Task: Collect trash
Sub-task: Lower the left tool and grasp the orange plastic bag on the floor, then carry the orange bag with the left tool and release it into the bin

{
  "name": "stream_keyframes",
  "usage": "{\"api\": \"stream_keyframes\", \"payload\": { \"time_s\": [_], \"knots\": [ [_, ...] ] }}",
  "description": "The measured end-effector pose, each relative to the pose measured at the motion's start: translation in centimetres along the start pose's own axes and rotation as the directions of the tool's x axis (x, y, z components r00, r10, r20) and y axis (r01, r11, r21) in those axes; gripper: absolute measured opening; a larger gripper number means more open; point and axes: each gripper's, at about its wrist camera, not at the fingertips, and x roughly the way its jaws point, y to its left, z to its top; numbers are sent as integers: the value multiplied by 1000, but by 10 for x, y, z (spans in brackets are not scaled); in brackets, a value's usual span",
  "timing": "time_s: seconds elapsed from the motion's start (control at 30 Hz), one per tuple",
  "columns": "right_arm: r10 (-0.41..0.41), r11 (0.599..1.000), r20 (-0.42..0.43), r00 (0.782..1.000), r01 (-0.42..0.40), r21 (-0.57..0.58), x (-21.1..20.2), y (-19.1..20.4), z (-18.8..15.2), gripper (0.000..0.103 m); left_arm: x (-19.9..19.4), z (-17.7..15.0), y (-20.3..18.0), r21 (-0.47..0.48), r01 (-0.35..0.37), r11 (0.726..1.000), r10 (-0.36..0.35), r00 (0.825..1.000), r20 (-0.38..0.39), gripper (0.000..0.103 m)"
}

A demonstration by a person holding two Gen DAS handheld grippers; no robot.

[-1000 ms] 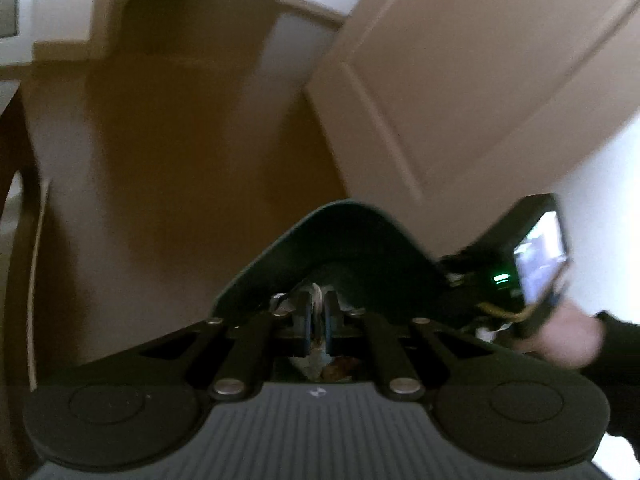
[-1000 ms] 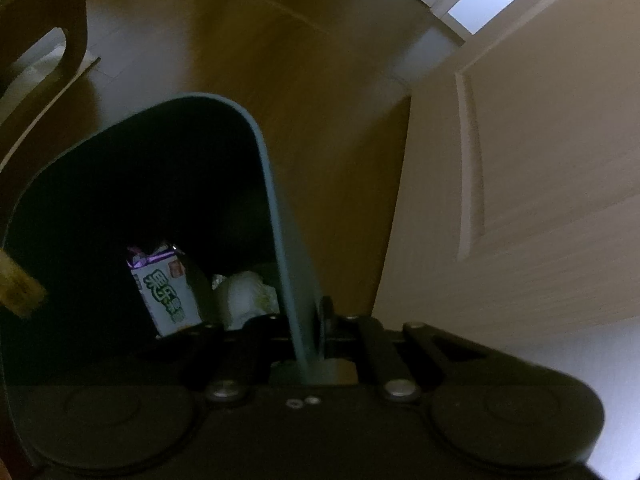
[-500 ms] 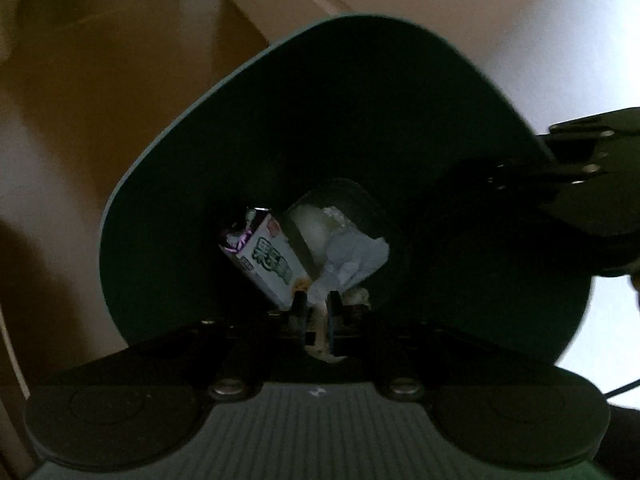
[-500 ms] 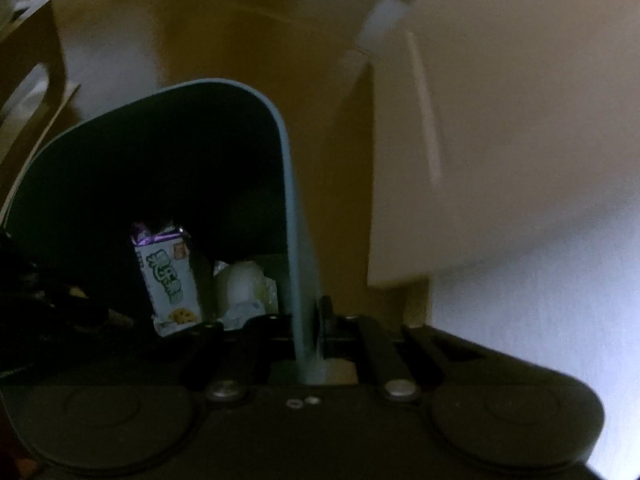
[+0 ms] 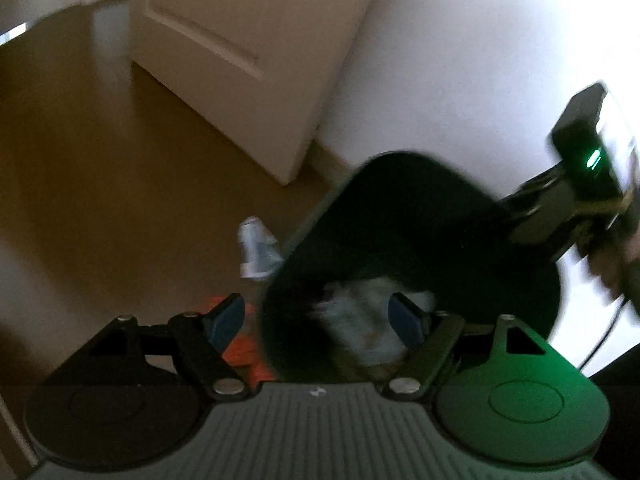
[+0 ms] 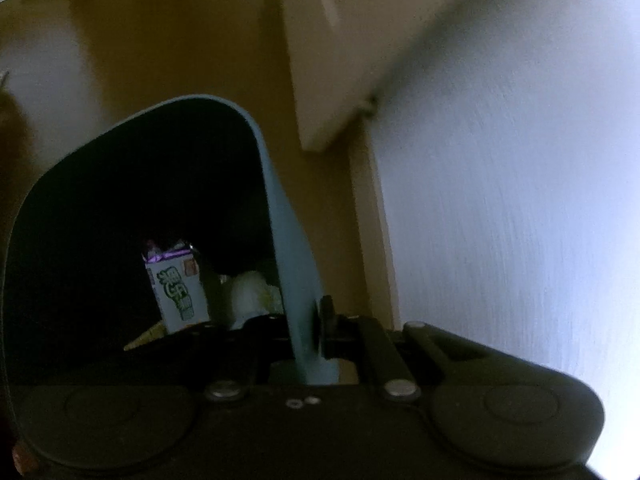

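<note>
Carton [image 6: 176,292] in bin [image 6: 280,208], green print, chars unreadable

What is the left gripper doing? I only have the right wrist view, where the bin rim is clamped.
Observer: The left gripper is opening above the bin, with nothing pressed between its pads.
Operator: Any trash outside the bin?
Observer: Yes, a pale crumpled package lies on the floor just beside the bin's wall.
Operator: Anything else down there?
Observer: An orange patch shows on the floor near one finger, too blurred to identify.
</note>
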Motion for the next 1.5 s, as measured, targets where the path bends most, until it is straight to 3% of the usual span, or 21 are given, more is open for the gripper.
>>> {"api": "stream_keyframes", "payload": {
  "time_s": [0.2, 0.33, 0.43, 0.5, 0.57, 0.67, 0.77, 0.93, 1.03, 1.1, 1.33, 1.43, 1.5],
  "knots": [
    [2, 995, -51, 999, 3, 98, 28, -35, -30, 6, 71, -9, 17, 64, -115, 991, 124, 979, -160, 79],
    [24, 983, -76, 997, -9, 186, 40, -53, -44, 6, 124, -25, 36, 29, -166, 986, 167, 942, -291, 79],
    [54, 965, -92, 994, -28, 260, 49, -65, -50, 6, 178, -43, 42, -77, -143, 987, 100, 911, -400, 79],
    [62, 957, -98, 993, -31, 289, 51, -78, -54, 6, 212, -45, 43, -116, -209, 971, 141, 893, -427, 79],
    [70, 946, -106, 992, -32, 323, 53, -86, -63, 6, 240, -48, 41, -88, -258, 962, 196, 880, -432, 79],
    [83, 929, -122, 989, -32, 368, 53, -95, -79, 7, 287, -62, 44, -96, -254, 962, 168, 836, -523, 79],
    [101, 909, -134, 986, -37, 415, 55, -106, -96, 8, 318, -78, 40, -28, -311, 950, 244, 794, -556, 79],
    [118, 894, -146, 982, -41, 446, 61, -111, -106, 8, 341, -96, 34, 16, -322, 946, 270, 764, -586, 79],
    [128, 885, -142, 982, -48, 464, 67, -113, -106, 8, 351, -101, 33, 26, -323, 946, 275, 760, -588, 77],
    [132, 877, -140, 981, -50, 477, 64, -115, -112, 8, 355, -102, 32, 24, -317, 948, 269, 760, -592, 64],
    [132, 865, -124, 983, -53, 499, 62, -115, -113, 8, 356, -97, 28, 17, -351, 936, 295, 760, -579, 57],
    [117, 865, -123, 985, -40, 500, 60, -114, -112, 8, 338, -87, 28, -12, -335, 942, 274, 790, -548, 57],
    [102, 876, -118, 988, -33, 481, 58, -112, -109, 8, 319, -78, 27, -24, -307, 951, 252, 822, -511, 57]
  ]
}}
